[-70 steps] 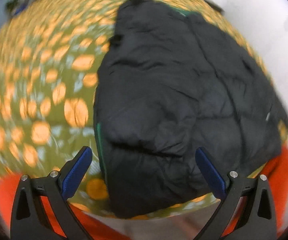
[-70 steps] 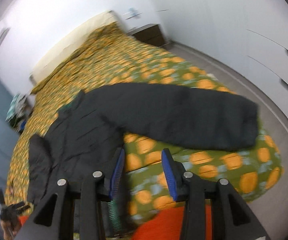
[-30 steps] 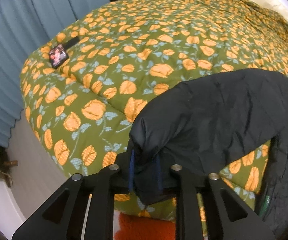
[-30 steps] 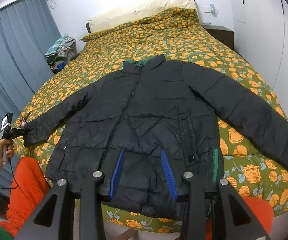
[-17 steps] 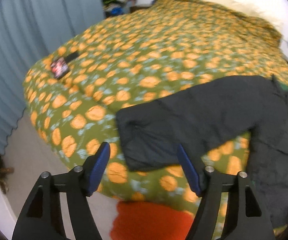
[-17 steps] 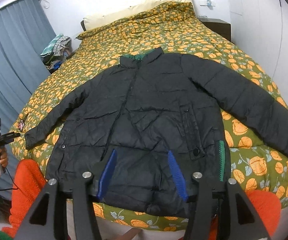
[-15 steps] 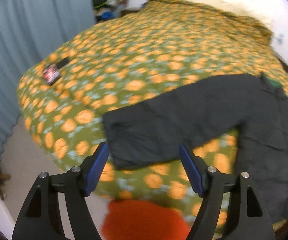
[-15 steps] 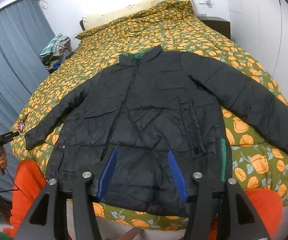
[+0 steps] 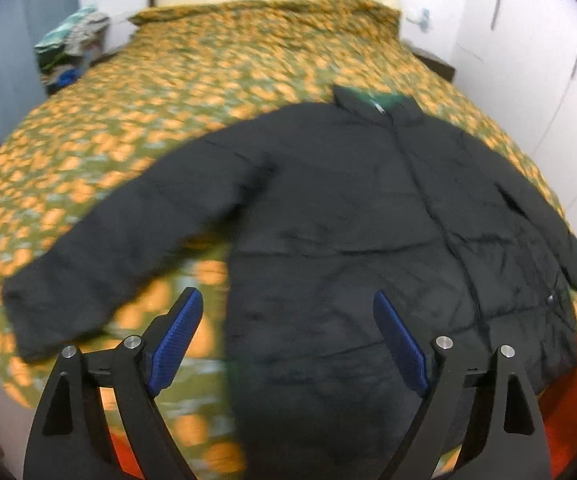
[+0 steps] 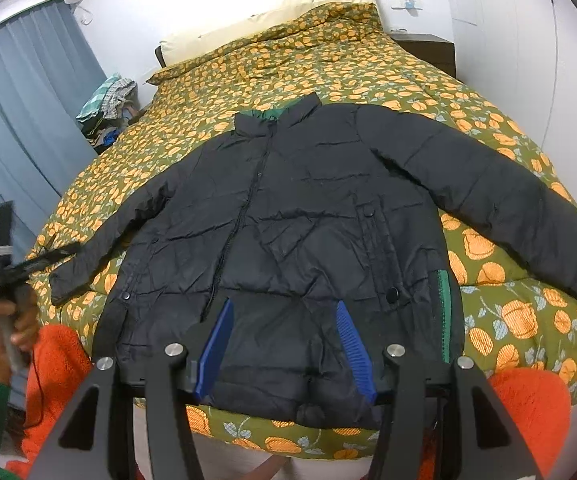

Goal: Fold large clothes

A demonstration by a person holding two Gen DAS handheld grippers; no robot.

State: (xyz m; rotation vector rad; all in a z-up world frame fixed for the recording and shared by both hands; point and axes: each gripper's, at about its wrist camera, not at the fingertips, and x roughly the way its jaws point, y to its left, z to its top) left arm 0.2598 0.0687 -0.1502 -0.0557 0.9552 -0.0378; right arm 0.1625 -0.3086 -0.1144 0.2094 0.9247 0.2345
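A bed [image 10: 388,80] covered by a green quilt printed with orange flowers fills most of both views; a cream pillow [image 10: 272,12] lies at its head, blue curtains [image 10: 20,112] hang along one side, and a pile of other clothing [image 10: 106,104] sits beyond the bed's far corner. The black padded jacket [image 10: 300,216] lies face up across the foot of the bed, front closed, collar [image 10: 276,116] toward the pillow and hem at the near edge. Both sleeves are spread outward and flat: one sleeve [image 10: 500,200] reaches toward the wardrobe side, the other sleeve [image 9: 128,240] toward the curtain side. No part of the jacket appears folded over itself, so the garment is judged to be laid out and ready, with every fold (sleeves inward, then body) yet to be made. The right gripper [image 10: 284,344] hovers above the hem with its blue-padded jaws parted and nothing between them. The left gripper [image 9: 288,340] is spread wide and empty over the jacket's lower side panel; its view is motion-blurred. In the right wrist view the left gripper appears small at the frame's left edge, held in the left hand [image 10: 8,320] near the cuff of the spread sleeve.
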